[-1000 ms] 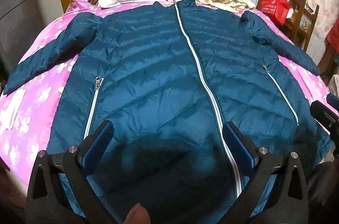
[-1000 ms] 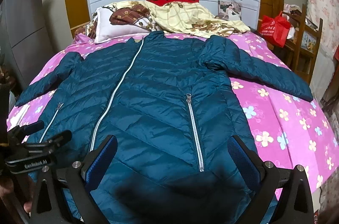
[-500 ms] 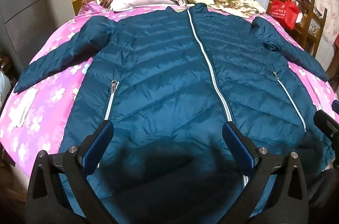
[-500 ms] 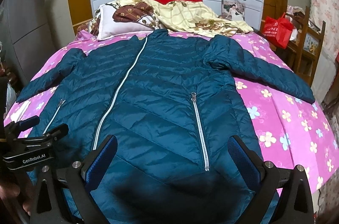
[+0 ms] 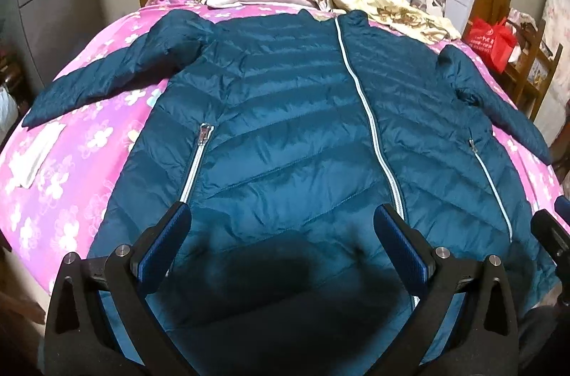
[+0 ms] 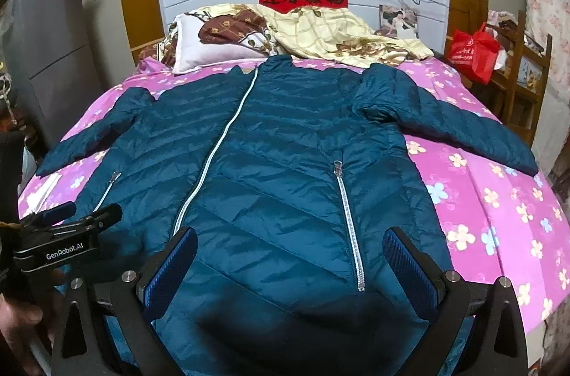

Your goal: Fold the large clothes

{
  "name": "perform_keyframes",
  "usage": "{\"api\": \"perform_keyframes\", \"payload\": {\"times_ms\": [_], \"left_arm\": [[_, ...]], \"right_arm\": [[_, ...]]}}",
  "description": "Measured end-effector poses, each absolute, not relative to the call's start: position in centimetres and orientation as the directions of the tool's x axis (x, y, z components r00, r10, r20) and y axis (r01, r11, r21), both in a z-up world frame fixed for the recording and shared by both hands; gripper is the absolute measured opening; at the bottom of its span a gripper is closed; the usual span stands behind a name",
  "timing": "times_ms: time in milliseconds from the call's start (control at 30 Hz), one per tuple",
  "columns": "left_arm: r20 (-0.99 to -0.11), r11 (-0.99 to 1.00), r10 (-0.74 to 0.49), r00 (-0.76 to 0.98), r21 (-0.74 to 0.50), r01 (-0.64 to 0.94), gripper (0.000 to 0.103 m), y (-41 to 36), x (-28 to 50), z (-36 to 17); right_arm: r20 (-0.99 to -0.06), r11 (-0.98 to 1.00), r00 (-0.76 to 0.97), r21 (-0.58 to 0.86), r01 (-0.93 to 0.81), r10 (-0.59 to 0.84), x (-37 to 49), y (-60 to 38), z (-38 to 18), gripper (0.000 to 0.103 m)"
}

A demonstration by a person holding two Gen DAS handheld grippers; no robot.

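Observation:
A large teal quilted jacket point(image 5: 285, 134) lies flat and zipped on the pink flowered bed point(image 5: 89, 155), collar toward the pillows, both sleeves spread outward. It also shows in the right wrist view point(image 6: 278, 162). My left gripper point(image 5: 281, 219) is open and empty, hovering above the jacket's lower hem left of the white centre zip point(image 5: 370, 119). My right gripper point(image 6: 290, 244) is open and empty above the lower hem, near the right pocket zip point(image 6: 347, 215). The left gripper shows at the left edge of the right wrist view point(image 6: 71, 219).
Pillows and a yellow blanket point(image 6: 320, 34) are piled at the head of the bed. A white cloth point(image 5: 35, 155) lies on the bed's left side. A red bag point(image 6: 473, 52) sits on a wooden stand at the right. A grey cabinet point(image 6: 50, 55) stands at the left.
Both grippers have drawn back and tilted up a little, so more of the jacket and far wall shows. Both stayed open. The jacket has not moved.

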State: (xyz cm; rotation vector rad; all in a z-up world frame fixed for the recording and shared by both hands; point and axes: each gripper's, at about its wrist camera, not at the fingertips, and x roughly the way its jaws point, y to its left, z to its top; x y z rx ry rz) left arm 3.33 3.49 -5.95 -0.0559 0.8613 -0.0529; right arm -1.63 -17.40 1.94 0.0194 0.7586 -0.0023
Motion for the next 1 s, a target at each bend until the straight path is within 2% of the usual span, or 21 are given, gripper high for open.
{"api": "perform_keyframes", "payload": {"times_ms": [333, 533, 667, 800, 1000], "left_arm": [[-0.759, 0.999, -0.043, 0.650, -0.040, 0.018, 0.103, 3.8, 3.8, -6.3], [-0.740, 0.999, -0.034, 0.672, -0.016, 0.033, 0.103, 3.6, 4.9, -4.8], [-0.728, 0.999, -0.035, 0.685, -0.011, 0.040, 0.103, 3.5, 7.1, -3.2], [-0.707, 0.999, 0.017, 0.707, 0.031, 0.007, 0.103, 3.6, 9.9, -2.1], [-0.703, 0.999, 0.047, 0.709, 0.040, -0.027, 0.103, 4.0, 13.6, -3.0]], "right_arm": [[-0.693, 0.999, 0.721, 0.041, 0.003, 0.027, -1.5, -17.3, 1.7, 0.103], [-0.701, 1.000, 0.713, 0.026, 0.013, 0.009, -1.5, -17.6, 1.8, 0.103], [-0.680, 1.000, 0.733, -0.003, 0.018, -0.016, -0.9, -17.9, 2.7, 0.103], [-0.663, 0.999, 0.748, -0.032, 0.010, -0.029, 1.3, -18.1, 4.2, 0.103], [-0.596, 0.997, 0.802, -0.073, -0.002, -0.042, 5.0, -18.5, 5.8, 0.103]]}}
